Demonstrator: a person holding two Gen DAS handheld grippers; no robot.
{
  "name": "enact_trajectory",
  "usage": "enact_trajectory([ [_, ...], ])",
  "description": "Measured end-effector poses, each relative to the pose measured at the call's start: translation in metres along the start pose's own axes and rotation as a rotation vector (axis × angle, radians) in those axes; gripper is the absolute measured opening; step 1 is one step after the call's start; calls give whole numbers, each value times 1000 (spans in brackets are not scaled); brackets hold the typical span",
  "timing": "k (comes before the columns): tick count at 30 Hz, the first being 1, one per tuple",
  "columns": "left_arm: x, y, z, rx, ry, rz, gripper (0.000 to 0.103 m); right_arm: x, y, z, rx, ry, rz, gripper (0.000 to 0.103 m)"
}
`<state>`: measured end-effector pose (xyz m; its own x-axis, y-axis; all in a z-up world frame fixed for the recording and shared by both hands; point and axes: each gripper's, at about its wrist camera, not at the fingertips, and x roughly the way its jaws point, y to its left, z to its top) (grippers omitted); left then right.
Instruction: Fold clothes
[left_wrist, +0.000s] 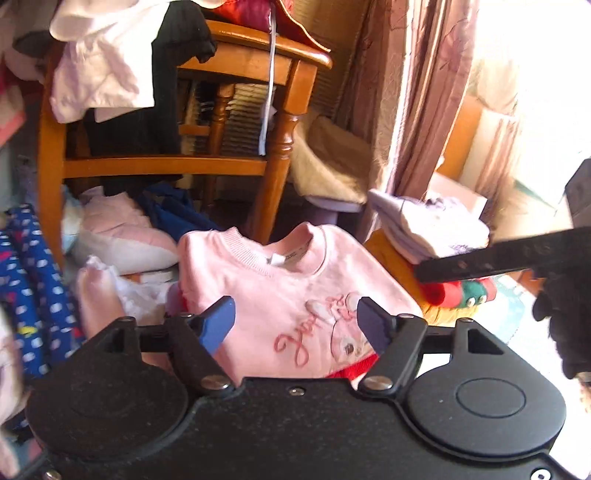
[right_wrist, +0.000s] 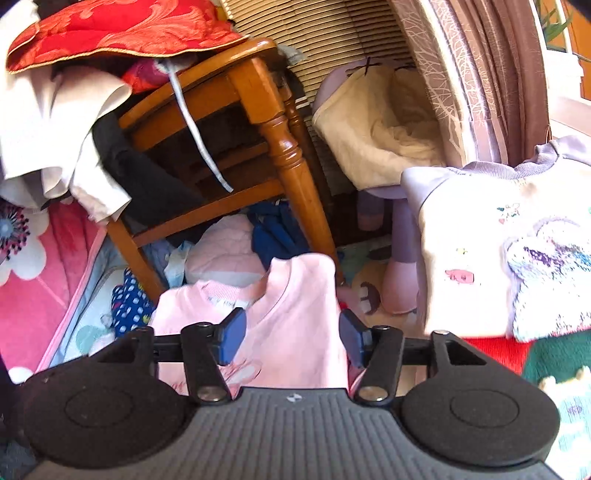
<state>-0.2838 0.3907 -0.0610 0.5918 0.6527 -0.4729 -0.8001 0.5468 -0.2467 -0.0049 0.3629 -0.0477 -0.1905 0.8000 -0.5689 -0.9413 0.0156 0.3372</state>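
The pink top (left_wrist: 295, 295) lies folded, neck away from the cameras, on a pile of other clothes near the wooden chair (left_wrist: 280, 147); a bit of red cloth (left_wrist: 354, 365) peeks out from under its near edge.

The left hand-held gripper (left_wrist: 295, 325) hangs over the top with its blue fingers (left_wrist: 218, 325) wide apart and nothing between them; the right hand-held gripper (right_wrist: 291, 338) is the same, fingers apart, with the top's right side seen in the gap, and I cannot tell if the pads touch the cloth.

What could go wrong from here, I think:

- the top sits on soft, bumpy things, so a push on one side could make it slide or tip off;
- if a gripper pinches only the top layer, the fold may fall open when it is lifted;
- if it digs too deep, it may grab the red cloth too and drag it along;
- the folded white top (right_wrist: 498, 251) sits close on the right, so a wide swing of the right gripper could knock it crooked;
- the two grippers are close together over one small top, so they could bump each other.
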Motion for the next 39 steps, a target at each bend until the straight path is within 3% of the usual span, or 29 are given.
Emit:
enact_trajectory([
  [4, -21, -18, 9, -68, 86, 69, 92, -20, 36, 8, -223, 168, 31, 67],
  [7, -33, -34, 15, -86, 129, 132, 93, -34, 59, 28, -353, 321, 23, 76],
  [11, -50, -55, 22, -69, 130, 219, 100, -54, 85, 52, -464, 488, -116, 82],
  [14, -62, -65, 32, -66, 146, 281, 103, -68, 94, 76, -374, 551, -211, 85],
  [17, -73, -67, 41, -64, 167, 302, 103, -84, 107, 91, -291, 512, -279, 87],
  [21, -84, -68, 44, -27, 202, 324, 103, -98, 124, 77, -203, 372, -300, 90],
  [26, -99, -74, 50, -23, 209, 312, 103, -113, 139, 53, -247, 280, -294, 91],
  [29, -106, -83, 56, 3, 186, 330, 103, -119, 128, 38, -151, 325, -225, 93],
  [32, -112, -89, 58, 18, 171, 339, 103, -119, 133, 14, -268, 416, -270, 93],
  [34, -114, -94, 58, 30, 181, 336, 103, -124, 128, 2, -258, 442, -278, 93],
  [39, -116, -108, 54, 85, 190, 340, 103, -141, 118, -7, -212, 418, -288, 94],
])
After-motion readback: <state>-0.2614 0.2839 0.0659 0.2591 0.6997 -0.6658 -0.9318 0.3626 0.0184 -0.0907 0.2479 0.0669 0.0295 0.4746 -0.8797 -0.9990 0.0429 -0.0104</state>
